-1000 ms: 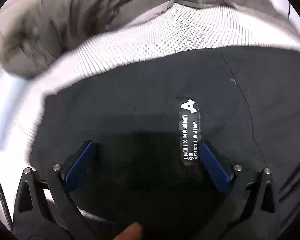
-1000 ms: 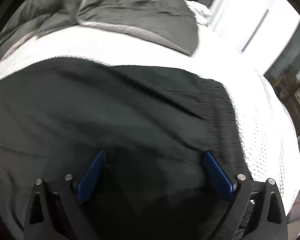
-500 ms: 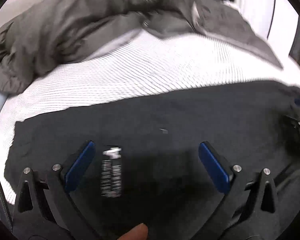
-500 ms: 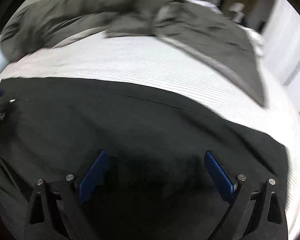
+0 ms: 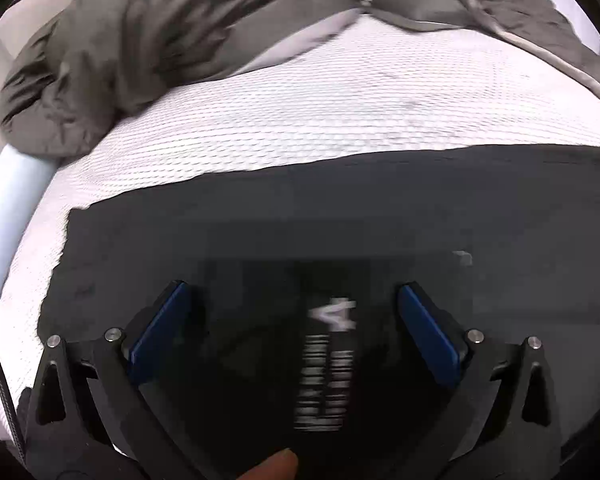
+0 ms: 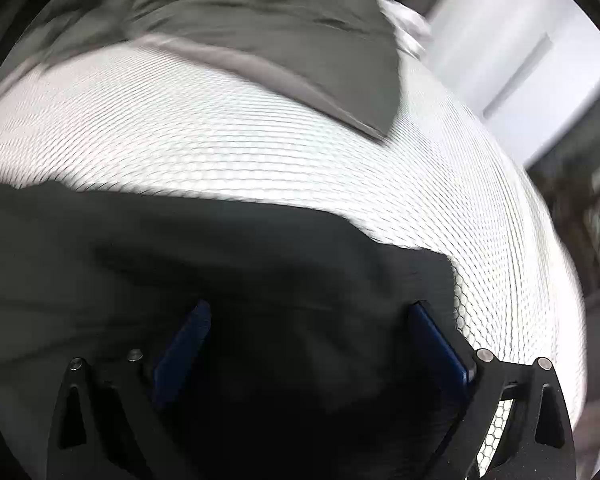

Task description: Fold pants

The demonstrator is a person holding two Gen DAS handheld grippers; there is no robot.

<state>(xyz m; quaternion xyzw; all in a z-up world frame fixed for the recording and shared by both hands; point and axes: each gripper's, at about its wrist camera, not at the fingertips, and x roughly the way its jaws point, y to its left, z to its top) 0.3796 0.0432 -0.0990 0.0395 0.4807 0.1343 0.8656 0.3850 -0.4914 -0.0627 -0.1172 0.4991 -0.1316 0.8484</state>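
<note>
Black cloth, one pair of pants [image 5: 340, 216], lies flat on the bed, filling the near half of both wrist views, far edge running straight across the white sheet. Left gripper [image 5: 292, 316]: one, blue-padded jaws spread wide, hovering low over the cloth with nothing between them; a white printed label [image 5: 330, 364] sits in the gap. One fingertip [image 5: 276, 466] of the holder shows at the bottom rim. Right gripper [image 6: 308, 332]: one, jaws likewise spread, empty, poised over the pants near a ribbed end [image 6: 428, 280] by the right edge. Step in hand, by judgement: positioning both tools over the garment ahead of a grasp; no fold visibly under way. Next move likely calls for lowering each tool to an edge, pinching a single layer of cloth, then lifting evenly so the fold lands square. Beyond: one white honeycomb-textured sheet [image 6: 260, 136]; one rumpled grey quilt [image 5: 148, 48] heaped at the far side; one pale blue bolster [image 5: 12, 208] at left.
</note>
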